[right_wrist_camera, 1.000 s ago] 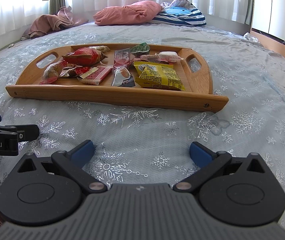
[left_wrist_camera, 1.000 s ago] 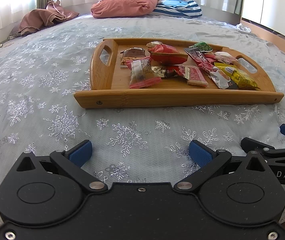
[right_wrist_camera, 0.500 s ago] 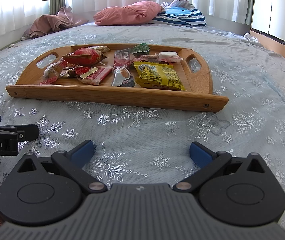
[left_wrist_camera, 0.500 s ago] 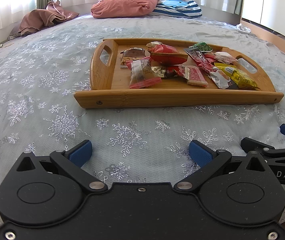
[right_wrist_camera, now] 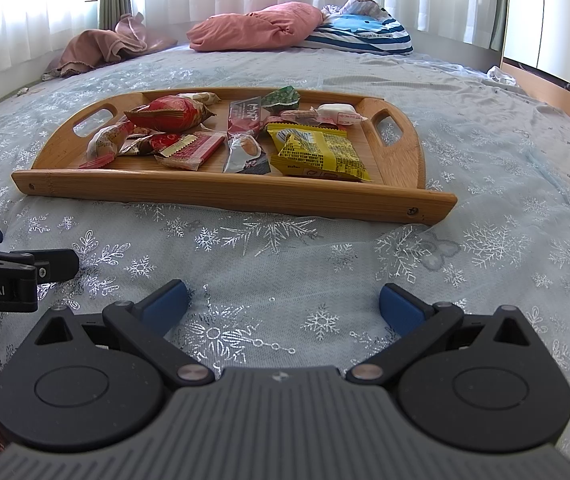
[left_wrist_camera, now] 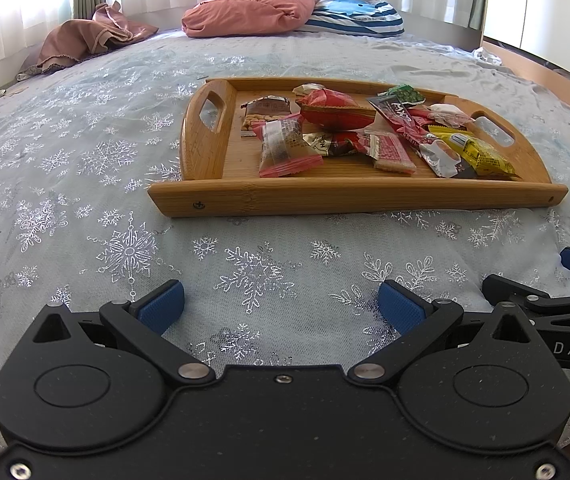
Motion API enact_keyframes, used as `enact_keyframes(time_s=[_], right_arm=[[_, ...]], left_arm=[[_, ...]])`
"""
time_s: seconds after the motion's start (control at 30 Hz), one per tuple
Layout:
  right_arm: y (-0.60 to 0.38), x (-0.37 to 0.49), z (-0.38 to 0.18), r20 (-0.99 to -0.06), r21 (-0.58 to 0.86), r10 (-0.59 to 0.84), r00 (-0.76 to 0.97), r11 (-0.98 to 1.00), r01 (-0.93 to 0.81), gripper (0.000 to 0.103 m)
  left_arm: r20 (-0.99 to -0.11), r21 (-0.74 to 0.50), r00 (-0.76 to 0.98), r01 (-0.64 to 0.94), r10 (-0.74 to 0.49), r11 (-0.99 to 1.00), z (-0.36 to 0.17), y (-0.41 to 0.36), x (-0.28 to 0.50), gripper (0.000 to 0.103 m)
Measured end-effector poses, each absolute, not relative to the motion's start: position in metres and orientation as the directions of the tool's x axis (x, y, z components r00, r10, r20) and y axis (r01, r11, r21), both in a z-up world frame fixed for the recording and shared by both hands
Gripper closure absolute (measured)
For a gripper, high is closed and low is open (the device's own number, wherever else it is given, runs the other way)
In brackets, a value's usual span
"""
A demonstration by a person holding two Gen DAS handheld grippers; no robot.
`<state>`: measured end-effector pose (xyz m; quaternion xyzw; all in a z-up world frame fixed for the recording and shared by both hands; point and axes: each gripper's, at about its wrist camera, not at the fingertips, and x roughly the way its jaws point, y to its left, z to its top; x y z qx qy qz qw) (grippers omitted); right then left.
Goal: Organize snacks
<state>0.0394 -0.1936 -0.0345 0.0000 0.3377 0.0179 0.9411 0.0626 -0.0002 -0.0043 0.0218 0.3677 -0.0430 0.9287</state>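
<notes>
A wooden tray (left_wrist_camera: 325, 198) (right_wrist_camera: 221, 192) with two handle cut-outs lies on the bed and holds several wrapped snacks: a red pouch (left_wrist_camera: 335, 110) (right_wrist_camera: 167, 114), a yellow packet (left_wrist_camera: 475, 154) (right_wrist_camera: 319, 152), a pink-edged clear packet (left_wrist_camera: 285, 146), a green packet (right_wrist_camera: 283, 98). My left gripper (left_wrist_camera: 281, 306) is open and empty, low over the bedspread in front of the tray. My right gripper (right_wrist_camera: 283, 304) is open and empty, beside it to the right; it also shows at the left wrist view's right edge.
The bed has a pale blue snowflake cover (left_wrist_camera: 85, 184). A pink pillow (left_wrist_camera: 245, 12), a striped blue cushion (left_wrist_camera: 357, 12) and a brown cloth (left_wrist_camera: 85, 40) lie at the far side. Curtains hang behind. A wooden bed edge (right_wrist_camera: 545, 88) runs on the right.
</notes>
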Motion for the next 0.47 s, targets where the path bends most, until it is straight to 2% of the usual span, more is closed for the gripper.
enact_keyframes(time_s=[0.47], right_arm=[[-0.1935, 0.0392, -0.0347, -0.634, 0.012, 0.033, 0.773, 0.999, -0.033, 0.0]], left_arm=[[-0.679, 0.01, 0.731, 0.097, -0.064, 0.995, -0.0032, 0.0001, 0.0617, 0.0]])
